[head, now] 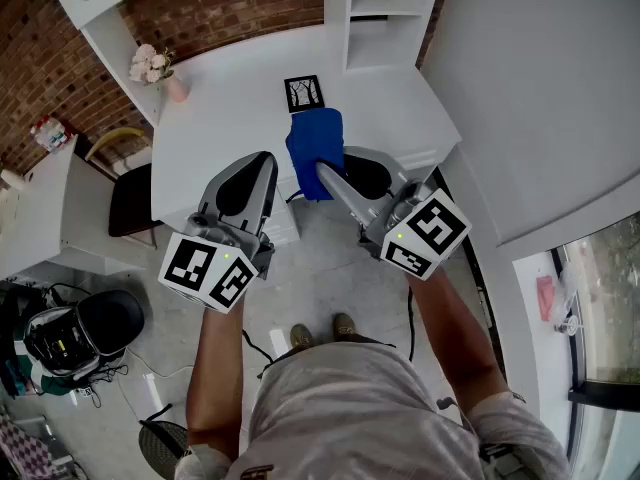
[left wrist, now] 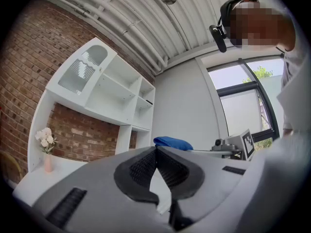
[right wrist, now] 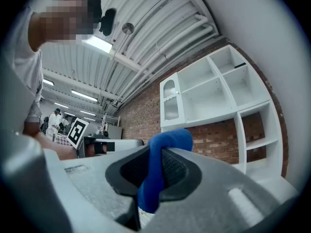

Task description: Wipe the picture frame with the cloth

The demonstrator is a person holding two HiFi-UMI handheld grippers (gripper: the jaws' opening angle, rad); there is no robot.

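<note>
Right gripper (right wrist: 156, 152) jaws clamp a crumpled blue cloth (head: 316, 140), which hides their tips; left gripper (left wrist: 156, 150) jaws meet, empty.

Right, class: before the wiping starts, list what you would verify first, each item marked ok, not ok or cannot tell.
1. Blue cloth clamped in the right hand-held gripper: ok.
2. Left hand-held gripper shut with nothing in it: ok.
3. Picture frame in view on the white desk: ok.
4. Cloth against the frame: cannot tell; the head view only shows them adjacent.
5. Vase of flowers well apart from the frame: ok.
</note>
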